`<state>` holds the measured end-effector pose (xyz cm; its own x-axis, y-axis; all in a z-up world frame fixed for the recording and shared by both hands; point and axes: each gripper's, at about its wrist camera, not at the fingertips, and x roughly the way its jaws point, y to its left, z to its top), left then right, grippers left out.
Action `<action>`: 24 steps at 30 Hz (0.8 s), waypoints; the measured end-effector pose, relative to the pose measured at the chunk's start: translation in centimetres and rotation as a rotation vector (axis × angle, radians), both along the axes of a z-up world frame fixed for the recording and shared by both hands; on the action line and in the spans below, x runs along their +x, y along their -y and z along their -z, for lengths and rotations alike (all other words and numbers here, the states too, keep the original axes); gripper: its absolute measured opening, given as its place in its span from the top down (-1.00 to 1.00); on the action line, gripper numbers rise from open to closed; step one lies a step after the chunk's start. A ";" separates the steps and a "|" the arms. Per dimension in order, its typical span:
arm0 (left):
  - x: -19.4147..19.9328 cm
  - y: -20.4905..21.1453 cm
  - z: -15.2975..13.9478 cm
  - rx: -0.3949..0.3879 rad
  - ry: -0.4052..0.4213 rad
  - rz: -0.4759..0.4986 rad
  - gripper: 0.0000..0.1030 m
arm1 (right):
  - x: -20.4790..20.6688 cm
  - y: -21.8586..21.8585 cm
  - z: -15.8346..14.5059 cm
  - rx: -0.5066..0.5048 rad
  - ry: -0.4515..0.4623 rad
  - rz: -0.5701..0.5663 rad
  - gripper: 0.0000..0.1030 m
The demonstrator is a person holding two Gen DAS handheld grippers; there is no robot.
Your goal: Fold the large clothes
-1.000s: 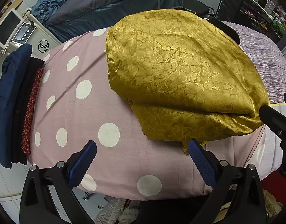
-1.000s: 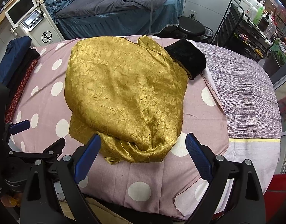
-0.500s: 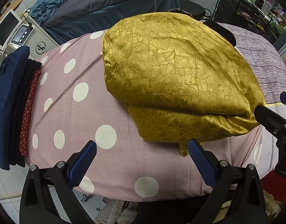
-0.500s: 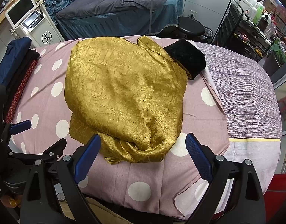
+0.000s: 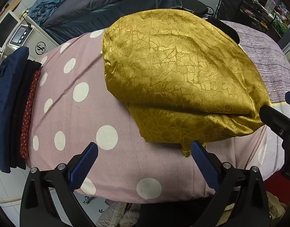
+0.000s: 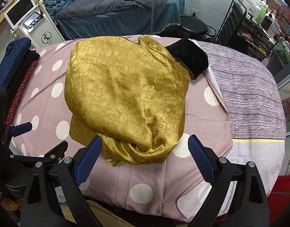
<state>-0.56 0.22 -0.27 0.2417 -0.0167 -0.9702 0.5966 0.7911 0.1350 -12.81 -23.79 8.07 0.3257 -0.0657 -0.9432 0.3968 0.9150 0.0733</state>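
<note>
The left gripper (image 5: pixel 144 156) stood with its jaws spread wide and nothing between them, its blue pads (image 5: pixel 84 165) poised over the near edge of the pink polka-dot sheet (image 5: pixel 73 113); the right-hand pad sat just beside the lowest corner of the gold garment (image 5: pixel 179 79) without pinching it. The right gripper (image 6: pixel 145 154) was likewise spread and empty, with the garment's bunched near hem lying in the gap between its pads (whether either pad touched the cloth could not be told). From the right wrist view the gold garment (image 6: pixel 124 94) lay folded over in a rounded heap in the middle of the sheet (image 6: pixel 201 117), a lower layer showing at about 7 o'clock beneath the upper one. At about 2 o'clock from the heap a black furry trim (image 6: pixel 188 56) lay against its far edge. At 3 o'clock the polka-dot sheet gave way to a purple striped cover (image 6: pixel 249 94). At 9 o'clock, along the bed's left edge, sat a stack of folded clothes (image 5: pixel 10 104), navy outermost, then black, then a red patterned piece. Beyond the bed, at 11 o'clock, stood a white machine with a screen (image 6: pixel 29 20), at 12 o'clock a treatment bed with grey and blue covers (image 6: pixel 118 5), and at 2 o'clock a black wire cart carrying bottles (image 6: pixel 256 17).
</note>
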 end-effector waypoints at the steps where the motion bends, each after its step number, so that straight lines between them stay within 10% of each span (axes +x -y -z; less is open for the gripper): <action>1: 0.0 0.1 0.0 0.001 -0.001 0.000 -0.87 | 0.0 0.0 0.0 0.000 -0.001 0.000 -0.76; 24: 0.3 1.0 0.6 0.021 -0.009 0.016 -0.88 | 0.3 0.5 0.6 0.009 -0.014 0.008 -0.76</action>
<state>-0.26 -0.76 -0.87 0.2329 -0.0002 -0.9725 0.6104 0.7785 0.1460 -12.47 -24.28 7.49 0.3122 -0.0597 -0.9481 0.4047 0.9113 0.0759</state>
